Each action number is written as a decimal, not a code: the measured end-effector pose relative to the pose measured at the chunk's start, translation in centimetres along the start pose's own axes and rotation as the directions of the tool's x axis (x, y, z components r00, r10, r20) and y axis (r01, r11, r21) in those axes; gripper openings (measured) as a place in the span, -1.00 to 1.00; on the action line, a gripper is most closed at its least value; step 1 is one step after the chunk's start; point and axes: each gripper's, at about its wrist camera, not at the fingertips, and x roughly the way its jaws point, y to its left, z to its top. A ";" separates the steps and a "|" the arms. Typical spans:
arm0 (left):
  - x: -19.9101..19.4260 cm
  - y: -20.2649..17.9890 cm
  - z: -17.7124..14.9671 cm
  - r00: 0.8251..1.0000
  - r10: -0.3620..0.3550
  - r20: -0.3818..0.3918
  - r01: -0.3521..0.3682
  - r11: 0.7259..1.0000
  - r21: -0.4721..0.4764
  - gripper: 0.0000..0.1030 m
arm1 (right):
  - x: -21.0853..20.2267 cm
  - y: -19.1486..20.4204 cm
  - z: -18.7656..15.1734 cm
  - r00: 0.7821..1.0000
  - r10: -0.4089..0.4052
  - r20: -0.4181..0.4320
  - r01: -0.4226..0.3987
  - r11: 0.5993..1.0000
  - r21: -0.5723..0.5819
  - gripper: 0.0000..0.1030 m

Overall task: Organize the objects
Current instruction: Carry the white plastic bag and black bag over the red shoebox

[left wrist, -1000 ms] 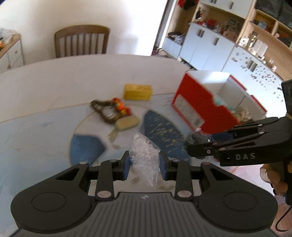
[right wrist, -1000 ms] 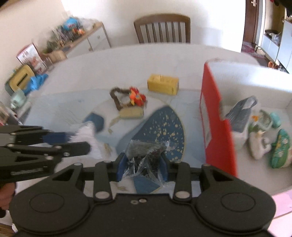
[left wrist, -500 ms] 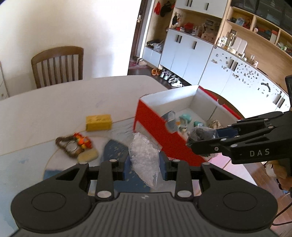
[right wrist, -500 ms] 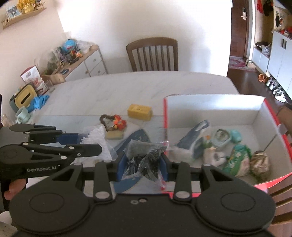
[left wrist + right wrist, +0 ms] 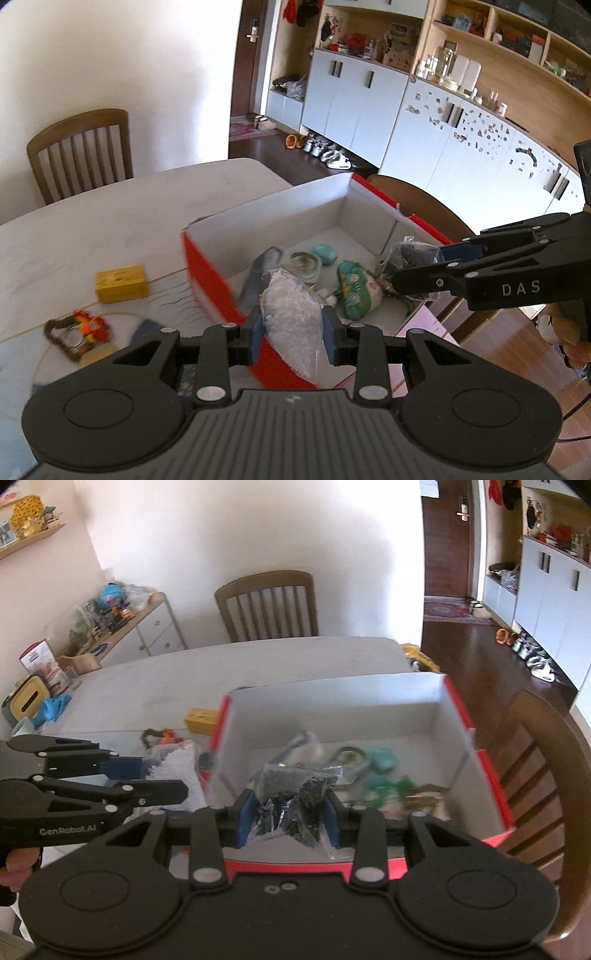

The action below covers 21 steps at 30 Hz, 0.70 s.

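Observation:
My left gripper (image 5: pixel 293 330) is shut on a clear bag of white bits (image 5: pixel 291 314) and holds it above the near left corner of the red box (image 5: pixel 207 273). My right gripper (image 5: pixel 288 812) is shut on a clear bag of black bits (image 5: pixel 291 805) above the box's near wall (image 5: pixel 295 867). The right gripper also shows in the left wrist view (image 5: pixel 417 266), over the box's right side. The left gripper shows in the right wrist view (image 5: pixel 162 775), left of the box. The box holds several small items, among them a green pouch (image 5: pixel 354 291).
A yellow block (image 5: pixel 120 282) and a brown and orange trinket (image 5: pixel 79 332) lie on the table mat left of the box. A wooden chair (image 5: pixel 535 775) stands right of the box, another (image 5: pixel 267 605) at the table's far side. A cabinet with clutter (image 5: pixel 110 627) is at far left.
Both grippers have risen and swung right with their bags, from above the mat to above the red box. The box's inside has come into view.

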 end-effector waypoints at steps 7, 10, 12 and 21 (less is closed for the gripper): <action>3.7 -3.2 2.4 1.000 0.012 -0.025 -0.012 1.000 0.024 -0.38 | 0.8 -4.1 0.5 1.000 0.006 -0.008 -0.006 1.000 -0.026 -0.27; 5.6 -3.9 3.7 0.999 0.028 -0.038 -0.027 0.999 0.023 -0.38 | 1.7 -4.7 0.5 1.000 0.003 -0.020 -0.004 0.999 -0.054 -0.27; 6.8 -4.1 4.4 0.998 0.041 -0.047 -0.040 0.999 0.020 -0.38 | 2.4 -4.9 0.5 1.000 -0.002 -0.025 0.001 0.998 -0.071 -0.27; 12.5 -3.8 5.8 0.988 0.097 -0.116 -0.095 0.995 0.025 -0.38 | 5.7 -5.5 1.0 0.997 -0.001 -0.072 -0.012 0.984 -0.179 -0.26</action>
